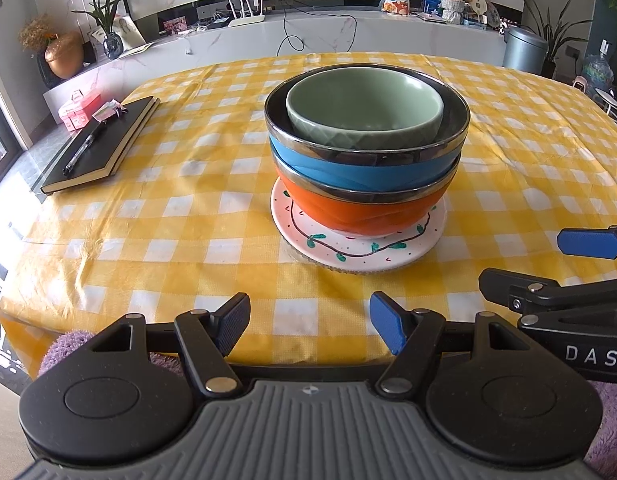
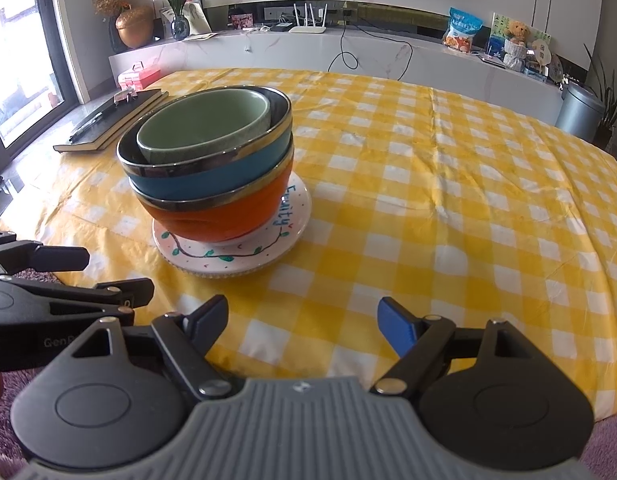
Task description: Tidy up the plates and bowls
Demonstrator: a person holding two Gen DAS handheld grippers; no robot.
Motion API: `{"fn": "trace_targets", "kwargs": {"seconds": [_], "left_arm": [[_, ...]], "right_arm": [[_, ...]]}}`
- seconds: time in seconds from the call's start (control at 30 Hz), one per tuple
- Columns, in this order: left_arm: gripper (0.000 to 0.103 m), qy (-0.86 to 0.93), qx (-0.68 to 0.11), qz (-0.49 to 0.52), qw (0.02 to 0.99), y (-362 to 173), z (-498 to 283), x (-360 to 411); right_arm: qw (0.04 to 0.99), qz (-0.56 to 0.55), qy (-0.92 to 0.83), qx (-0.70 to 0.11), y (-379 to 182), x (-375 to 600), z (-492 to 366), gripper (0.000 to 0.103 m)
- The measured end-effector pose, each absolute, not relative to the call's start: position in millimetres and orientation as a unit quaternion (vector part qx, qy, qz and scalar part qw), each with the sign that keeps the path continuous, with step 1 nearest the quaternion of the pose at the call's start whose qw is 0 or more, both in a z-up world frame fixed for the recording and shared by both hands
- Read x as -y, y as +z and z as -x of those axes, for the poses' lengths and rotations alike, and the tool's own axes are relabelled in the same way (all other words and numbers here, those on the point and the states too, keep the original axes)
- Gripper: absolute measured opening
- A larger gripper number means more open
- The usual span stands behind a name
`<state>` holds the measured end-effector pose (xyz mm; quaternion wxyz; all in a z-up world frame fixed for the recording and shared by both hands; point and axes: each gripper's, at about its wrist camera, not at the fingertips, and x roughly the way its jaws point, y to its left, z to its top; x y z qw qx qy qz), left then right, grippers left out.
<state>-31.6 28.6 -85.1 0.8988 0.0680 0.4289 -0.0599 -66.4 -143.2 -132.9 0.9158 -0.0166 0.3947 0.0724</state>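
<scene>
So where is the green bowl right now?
The green bowl sits on top of the stack, nested inside the blue bowl, mid-table in both views, right of the black notebook.

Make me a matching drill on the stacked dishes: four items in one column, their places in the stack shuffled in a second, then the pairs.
Items:
1. green bowl
2. blue bowl
3. orange bowl
4. painted plate

Places:
A. directly on the painted plate
B. bottom of the stack, near the checked tablecloth
C. nested inside the blue bowl, topmost
D. sitting in the orange bowl

Pairs: 1-C, 2-D, 3-A, 4-B
</scene>
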Motion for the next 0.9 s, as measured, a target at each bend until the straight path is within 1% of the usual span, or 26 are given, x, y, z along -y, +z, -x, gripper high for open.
{"fn": "trace_targets", "kwargs": {"seconds": [0.9], "left_arm": [[0.079, -0.061, -0.431, -0.074, 0.897, -86.5, 33.2, -27.4]], "right_arm": [[0.913, 0.016, 0.073, -0.400, -135.6, 143.7, 65.3, 0.081]]}}
